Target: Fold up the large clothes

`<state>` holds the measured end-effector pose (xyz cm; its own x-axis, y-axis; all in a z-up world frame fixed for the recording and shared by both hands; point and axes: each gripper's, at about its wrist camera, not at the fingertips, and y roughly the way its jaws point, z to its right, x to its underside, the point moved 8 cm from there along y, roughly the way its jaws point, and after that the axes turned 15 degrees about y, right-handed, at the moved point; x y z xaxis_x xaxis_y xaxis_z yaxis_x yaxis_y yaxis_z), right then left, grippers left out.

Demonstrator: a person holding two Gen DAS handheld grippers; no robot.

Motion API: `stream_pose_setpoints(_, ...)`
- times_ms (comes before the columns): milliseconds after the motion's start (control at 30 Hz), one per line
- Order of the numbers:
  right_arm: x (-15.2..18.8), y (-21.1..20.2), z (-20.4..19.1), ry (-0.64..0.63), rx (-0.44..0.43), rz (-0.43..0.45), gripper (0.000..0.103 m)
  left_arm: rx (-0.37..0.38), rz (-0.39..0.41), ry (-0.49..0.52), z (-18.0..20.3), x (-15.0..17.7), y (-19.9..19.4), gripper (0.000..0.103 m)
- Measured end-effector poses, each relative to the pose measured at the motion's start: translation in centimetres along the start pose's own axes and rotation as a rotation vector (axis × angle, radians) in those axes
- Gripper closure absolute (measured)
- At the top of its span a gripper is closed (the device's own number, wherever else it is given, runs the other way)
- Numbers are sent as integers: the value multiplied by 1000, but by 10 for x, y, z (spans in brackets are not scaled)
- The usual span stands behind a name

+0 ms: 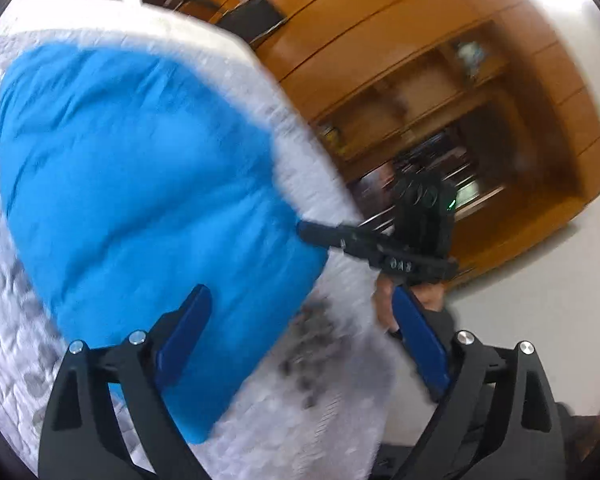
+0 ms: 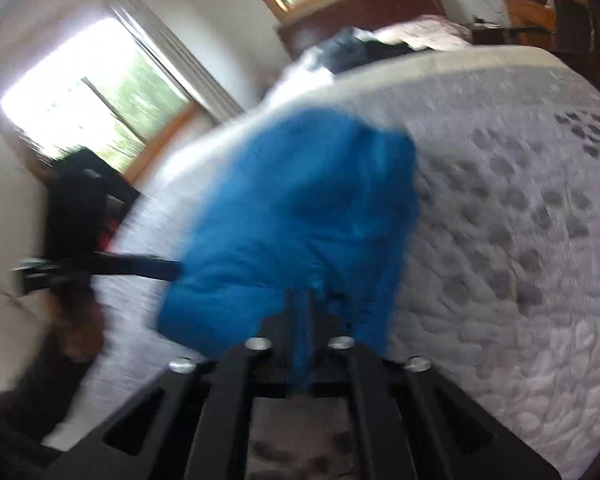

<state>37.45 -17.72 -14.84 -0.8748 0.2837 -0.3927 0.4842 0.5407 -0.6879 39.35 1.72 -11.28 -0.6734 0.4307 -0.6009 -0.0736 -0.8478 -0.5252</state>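
A bed point(image 1: 332, 420) with a white quilted bedspread patterned in grey patches fills most of both views. A wooden shelving unit point(image 1: 440, 92) stands past it in the left wrist view, and bright windows point(image 2: 96, 92) show in the right wrist view. On the bedspread lies the blue garment point(image 1: 140, 184), a large soft piece spread near the bed's edge, creased and already doubled into a rough oblong.

The right gripper point(image 1: 312, 234) reaches in from the side, its jaws together and clamped on the garment's edge. In its own view blue cloth runs straight down between the closed fingers. The left gripper point(image 1: 300, 344) hovers over the near corner with its blue pads point(image 1: 188, 332) wide apart, holding nothing. Both frames are blurred.

The step in hand looks like a fold being set up, with one edge secured. The next move probably calls for the left gripper to close on the near corner, so both can carry the cloth across evenly.
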Motion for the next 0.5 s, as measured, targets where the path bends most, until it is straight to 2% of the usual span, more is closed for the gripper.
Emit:
stream_pose_setpoints(67,3,3,1,10,-3,-15,103,-2,20,-21,6,-1,-7,12)
stream_pose_setpoints(100,0,-4,-4,11,-24,-20,100,24,54,-37,12,-2,-18,12)
stream_pose_setpoints(133,-4,-16,-10,24,-73,-24,87,41,86,-40,16,-4,-30,8)
stream_pose_setpoints(167,-9,-22,-11,37,-105,-22,59,46,115,-35,20,-2,-41,5)
stream_pose_setpoints(200,-21,-36,-12,66,-143,-4,38,38,143,-41,21,2,-54,3)
stream_pose_setpoints(233,-34,-49,-7,105,-157,31,3,36,157,-61,20,6,-61,3)
stream_pose_setpoints(267,-42,-57,-2,142,-178,49,3,40,164,-95,16,14,-67,3)
stream_pose_setpoints(333,-64,-51,14,270,-284,-60,3,49,155,-198,-1,28,-68,3)
stream_pose_setpoints(400,-80,-39,29,358,-316,-127,3,47,142,-297,-23,45,-65,3)
stream_pose_setpoints(500,-98,-14,47,422,-340,-198,3,74,142,-419,-47,66,-59,3)
